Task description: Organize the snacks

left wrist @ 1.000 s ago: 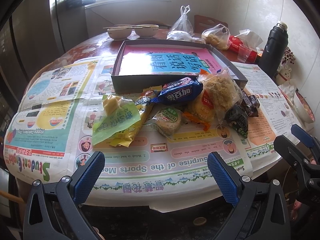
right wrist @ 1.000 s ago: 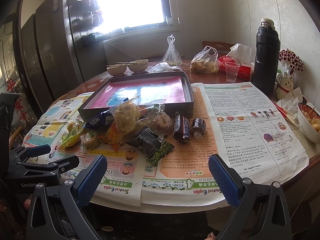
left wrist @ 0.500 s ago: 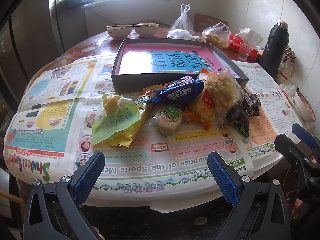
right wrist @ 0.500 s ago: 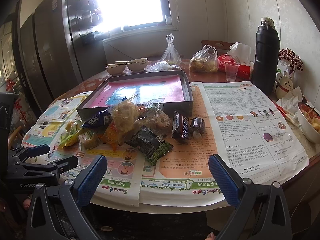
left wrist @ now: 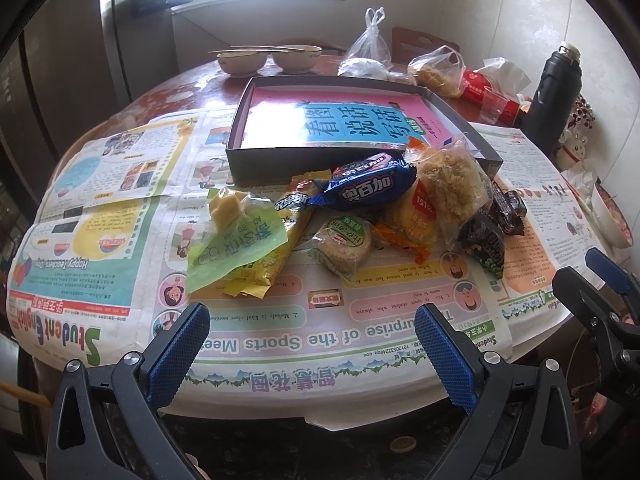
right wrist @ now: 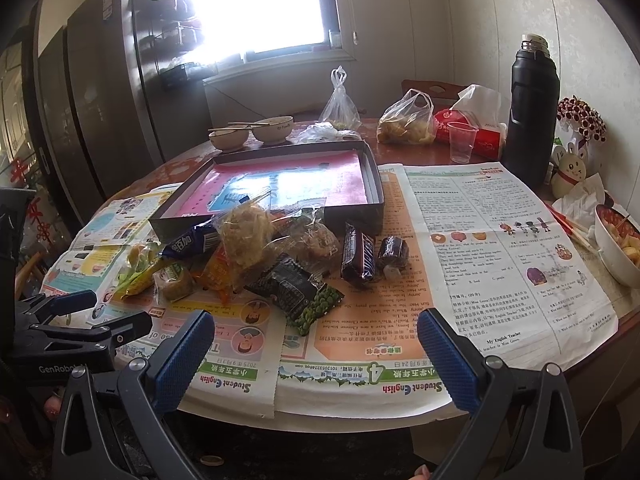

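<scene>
A heap of wrapped snacks lies on newspaper in front of a shallow dark box lined with a pink and blue sheet. The heap holds a blue packet, a green-yellow bag, a round cake, a clear bag of crisp noodles, a black pea packet and a dark chocolate bar. My left gripper hangs open at the table's near edge, short of the heap. My right gripper is open too, just before the pea packet. Both hold nothing.
A black flask, a plastic cup, tied plastic bags, two bowls with chopsticks and a red tissue pack stand behind the box. A bowl of food sits at the right edge. Dark cabinets rise at the left.
Both grippers have crept slightly forward and down toward the heap; the table has shifted a little in each view. The snacks and the box have not moved.
</scene>
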Demonstrator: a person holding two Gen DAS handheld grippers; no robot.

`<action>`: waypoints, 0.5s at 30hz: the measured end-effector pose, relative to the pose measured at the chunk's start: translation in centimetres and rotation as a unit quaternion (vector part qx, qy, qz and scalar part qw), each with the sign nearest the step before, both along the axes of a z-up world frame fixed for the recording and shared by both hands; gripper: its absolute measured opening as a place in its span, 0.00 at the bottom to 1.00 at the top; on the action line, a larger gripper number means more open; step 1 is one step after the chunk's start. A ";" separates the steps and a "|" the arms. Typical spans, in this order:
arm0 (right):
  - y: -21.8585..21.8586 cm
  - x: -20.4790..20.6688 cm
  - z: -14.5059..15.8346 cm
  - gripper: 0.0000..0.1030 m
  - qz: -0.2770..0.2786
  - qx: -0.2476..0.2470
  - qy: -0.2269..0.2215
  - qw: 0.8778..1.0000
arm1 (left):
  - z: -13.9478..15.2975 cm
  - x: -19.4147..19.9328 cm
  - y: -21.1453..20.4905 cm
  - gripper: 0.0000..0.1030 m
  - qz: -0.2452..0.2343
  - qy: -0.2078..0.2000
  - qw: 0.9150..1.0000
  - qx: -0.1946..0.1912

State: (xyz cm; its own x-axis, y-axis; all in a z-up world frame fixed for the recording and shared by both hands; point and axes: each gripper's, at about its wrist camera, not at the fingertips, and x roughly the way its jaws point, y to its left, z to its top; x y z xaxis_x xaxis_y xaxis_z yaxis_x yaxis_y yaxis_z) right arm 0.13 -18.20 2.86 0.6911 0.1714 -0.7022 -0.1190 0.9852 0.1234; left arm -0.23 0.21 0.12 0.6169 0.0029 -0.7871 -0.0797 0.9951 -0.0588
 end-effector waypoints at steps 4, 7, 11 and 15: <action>0.0 0.3 -0.1 0.99 0.001 0.002 0.003 1.000 | 0.0 0.1 0.2 0.99 0.000 -0.001 1.000 -0.002; 0.0 0.5 -0.1 0.99 0.001 0.002 0.004 1.000 | 0.0 0.2 0.2 0.99 0.000 -0.001 1.000 -0.002; -0.1 1.0 -0.2 0.99 -0.001 0.005 0.008 1.000 | 0.1 0.3 0.4 0.99 0.001 -0.003 1.000 -0.003; -0.6 1.6 -0.2 0.99 -0.009 0.001 0.006 1.000 | 0.5 0.6 1.6 0.99 0.014 -0.012 1.000 -0.005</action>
State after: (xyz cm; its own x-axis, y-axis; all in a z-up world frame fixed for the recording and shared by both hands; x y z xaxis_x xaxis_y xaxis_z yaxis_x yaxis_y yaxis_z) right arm 1.75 -18.81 2.71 0.6852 0.1613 -0.7102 -0.1001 0.9868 0.1275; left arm 0.34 1.78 0.59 0.6353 0.0128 -0.7721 -0.1061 0.9918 -0.0709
